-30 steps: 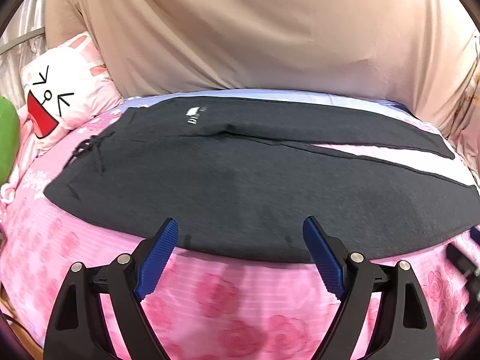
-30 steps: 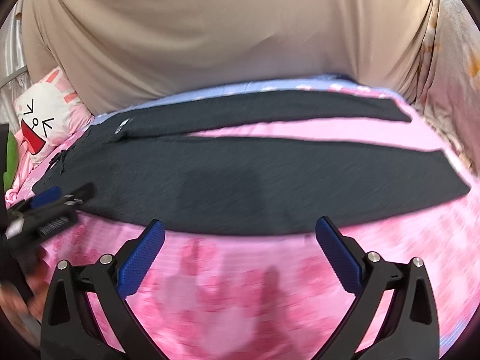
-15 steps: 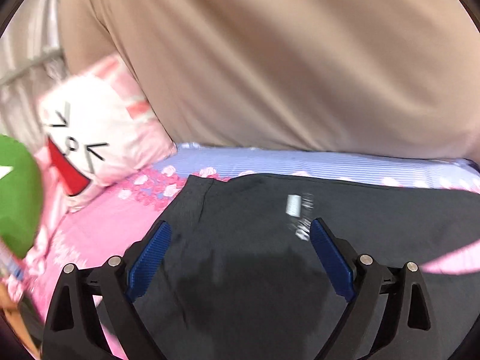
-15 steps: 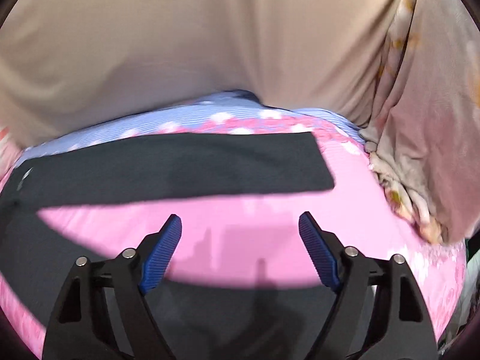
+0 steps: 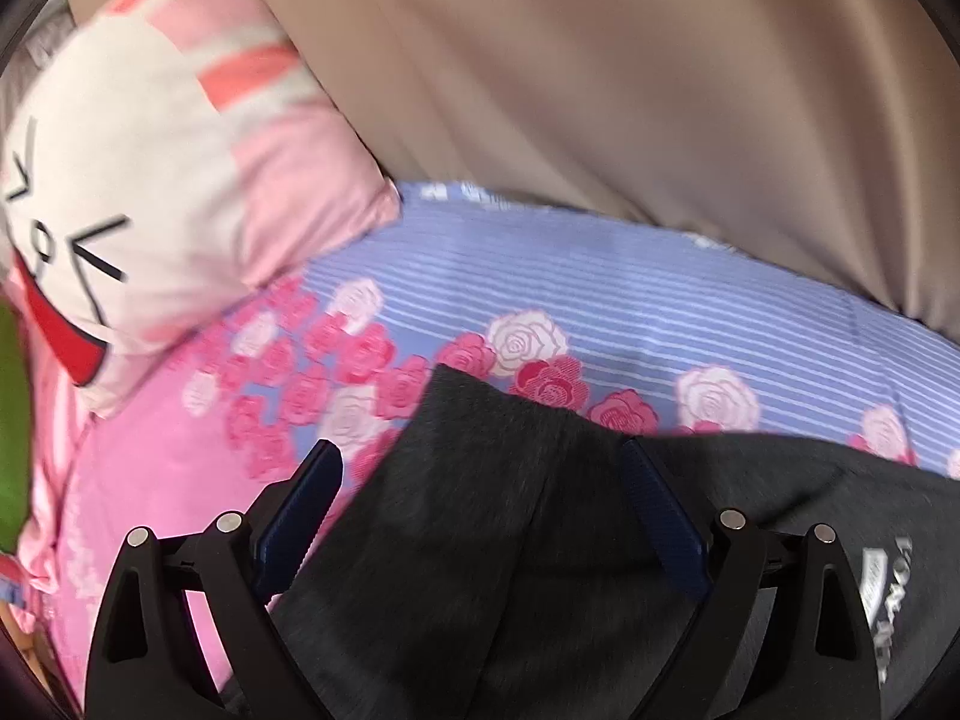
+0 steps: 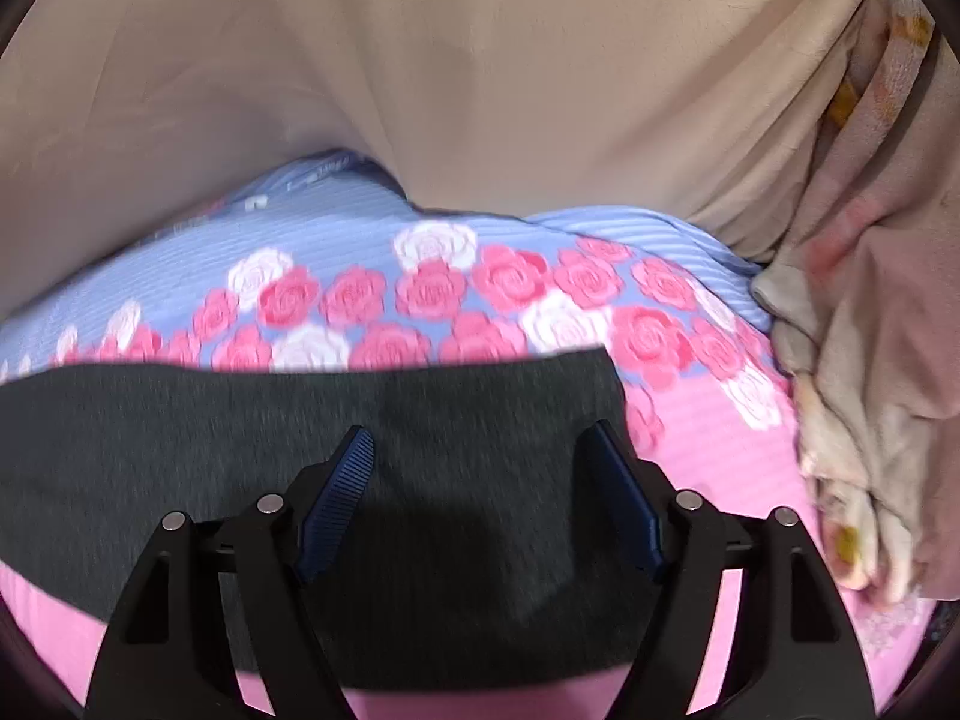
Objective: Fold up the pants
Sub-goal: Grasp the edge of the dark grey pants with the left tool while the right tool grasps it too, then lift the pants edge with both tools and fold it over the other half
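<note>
Dark grey pants lie flat on a pink and blue rose-print bed. In the left wrist view the far waistband corner of the pants (image 5: 480, 516) lies between my open fingers, with a white logo at the right. My left gripper (image 5: 483, 468) is open, low over that corner. In the right wrist view the far leg's hem end (image 6: 480, 414) lies under my right gripper (image 6: 483, 450), which is open with both blue pads over the cloth. Neither gripper holds anything.
A white and pink cartoon-face pillow (image 5: 138, 192) lies at the left, with a green object (image 5: 12, 420) beside it. A beige sheet (image 6: 480, 90) hangs behind the bed. A crumpled pale floral blanket (image 6: 858, 360) lies at the right of the hem.
Both grippers have moved from the near side of the bed forward over the pants to its far edge: left to the waistband corner, right to the far leg's hem. Both stayed open.
</note>
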`<state>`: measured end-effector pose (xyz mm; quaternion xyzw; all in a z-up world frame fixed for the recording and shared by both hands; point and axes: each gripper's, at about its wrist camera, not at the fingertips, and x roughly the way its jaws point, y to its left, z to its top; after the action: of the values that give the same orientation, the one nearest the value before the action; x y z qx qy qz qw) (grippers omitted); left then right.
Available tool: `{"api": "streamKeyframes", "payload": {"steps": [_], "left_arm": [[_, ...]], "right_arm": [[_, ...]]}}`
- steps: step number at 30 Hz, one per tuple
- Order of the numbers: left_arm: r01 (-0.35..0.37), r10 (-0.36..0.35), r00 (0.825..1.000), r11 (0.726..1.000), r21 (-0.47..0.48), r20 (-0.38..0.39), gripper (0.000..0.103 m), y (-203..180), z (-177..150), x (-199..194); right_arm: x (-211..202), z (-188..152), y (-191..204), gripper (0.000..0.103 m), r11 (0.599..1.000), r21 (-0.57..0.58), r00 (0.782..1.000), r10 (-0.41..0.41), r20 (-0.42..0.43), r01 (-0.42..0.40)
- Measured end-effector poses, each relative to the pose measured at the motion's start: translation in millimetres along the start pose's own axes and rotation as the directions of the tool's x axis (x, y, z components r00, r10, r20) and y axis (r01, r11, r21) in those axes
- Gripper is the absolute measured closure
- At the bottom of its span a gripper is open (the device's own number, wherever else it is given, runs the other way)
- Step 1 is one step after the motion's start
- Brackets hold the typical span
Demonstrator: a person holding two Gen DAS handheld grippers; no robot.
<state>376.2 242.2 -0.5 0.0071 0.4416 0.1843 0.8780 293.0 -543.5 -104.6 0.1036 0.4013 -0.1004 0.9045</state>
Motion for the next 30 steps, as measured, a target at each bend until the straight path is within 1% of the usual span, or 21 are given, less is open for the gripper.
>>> {"api": "streamKeyframes", "payload": {"steps": [1,2,3,4,5,7,8,10,13,16,17,19,20,22,24,25,26,27,28,29,30], "left_arm": [[0.01,-0.01,1.0,1.0,-0.006,-0.013,0.021,-1.1,1.0,6.1],[0.042,-0.042,0.999,0.999,-0.014,-0.029,0.033,-2.5,3.6,12.4],[0.065,-0.066,0.997,0.998,-0.025,-0.032,0.041,-2.8,6.2,14.7],[0.077,-0.078,0.996,0.996,-0.035,-0.032,0.059,-3.5,8.4,14.1],[0.061,-0.063,0.997,0.997,-0.039,-0.048,0.074,-4.1,11.8,14.0],[0.079,-0.083,0.995,0.995,-0.058,-0.062,0.085,-0.3,14.6,6.4],[0.093,-0.096,0.994,0.994,-0.06,-0.052,0.087,2.0,14.6,0.5],[0.119,-0.12,0.993,0.991,-0.063,-0.019,0.088,8.7,14.6,-14.9],[0.179,-0.175,0.983,0.982,-0.06,0.061,0.088,24.4,7.9,-63.3],[0.232,-0.224,0.965,0.972,-0.044,0.138,0.088,46.8,-9.2,-120.8],[0.247,-0.239,0.957,0.968,-0.034,0.165,0.088,61.0,-24.7,-148.9],[0.248,-0.24,0.954,0.968,-0.026,0.181,0.088,70.8,-41.6,-168.4],[0.25,-0.241,0.952,0.968,-0.026,0.187,0.088,84.2,-60.3,-183.1],[0.253,-0.243,0.953,0.967,-0.034,0.182,0.088,100.6,-80.4,-188.7],[0.227,-0.219,0.966,0.973,-0.041,0.134,0.087,117.5,-118.5,-185.6],[0.222,-0.216,0.968,0.974,-0.041,0.126,0.083,119.1,-121.9,-180.3],[0.21,-0.206,0.975,0.977,-0.034,0.083,0.073,121.7,-144.0,-171.3],[0.206,-0.203,0.977,0.978,-0.043,0.059,0.064,122.7,-154.1,-165.9],[0.202,-0.2,0.979,0.978,-0.053,0.046,0.053,124.3,-159.0,-159.7],[0.221,-0.218,0.975,0.97,-0.099,0.041,0.045,131.6,-172.0,-157.9],[0.253,-0.248,0.967,0.958,-0.137,0.051,0.041,136.7,-180.0,-162.3]], "right_arm": [[-0.2,1.1,2.1,0.052,0.999,0.012,1.0,0.03,-0.003,-0.03],[-1.0,1.2,2.0,0.076,0.999,0.021,0.999,0.043,-0.005,-0.043],[-2.6,0.9,2.7,0.092,0.999,0.024,0.999,0.043,-0.006,-0.043],[-2.1,3.8,0.7,0.099,0.999,0.025,0.999,0.047,-0.005,-0.047],[-6.8,2.4,1.1,0.101,0.999,0.024,0.999,0.048,0.004,-0.048],[-20.1,2.2,0.2,0.102,0.998,0.024,0.998,0.053,0.038,-0.054],[-30.8,1.0,-0.4,0.102,0.997,0.029,0.996,0.063,0.06,-0.065],[-59.7,-2.4,-1.6,0.102,0.995,0.028,0.99,0.09,0.111,-0.093],[-105.6,-16.6,-4.1,0.102,0.993,0.012,0.978,0.116,0.171,-0.12],[-148.6,-38.4,-6.2,0.102,0.991,-0.014,0.968,0.135,0.211,-0.135],[-159.1,-45.7,-6.1,0.102,0.99,-0.021,0.966,0.139,0.218,-0.138],[-185.3,-68.8,-12.3,0.102,0.99,-0.037,0.963,0.139,0.23,-0.134],[-193.7,-79.0,-14.7,0.102,0.99,-0.042,0.964,0.142,0.227,-0.136],[-207.9,-103.8,-19.9,0.102,0.992,-0.057,0.969,0.126,0.212,-0.117],[-212.5,-133.1,-27.7,0.102,0.994,-0.061,0.979,0.096,0.179,-0.087],[-211.6,-142.4,-30.9,0.101,0.995,-0.058,0.983,0.084,0.164,-0.075],[-209.8,-153.2,-35.5,0.1,0.997,-0.051,0.988,0.064,0.141,-0.057],[-210.4,-164.1,-40.9,0.097,0.999,-0.04,0.991,0.038,0.127,-0.033],[-212.9,-175.1,-46.8,0.094,1.0,-0.022,0.993,0.015,0.114,-0.012],[-219.6,-184.2,-49.9,0.092,1.0,-0.004,0.993,0.005,0.114,-0.005],[-227.5,-190.6,-53.5,0.092,1.0,0.016,0.992,0.009,0.125,-0.011]]}}
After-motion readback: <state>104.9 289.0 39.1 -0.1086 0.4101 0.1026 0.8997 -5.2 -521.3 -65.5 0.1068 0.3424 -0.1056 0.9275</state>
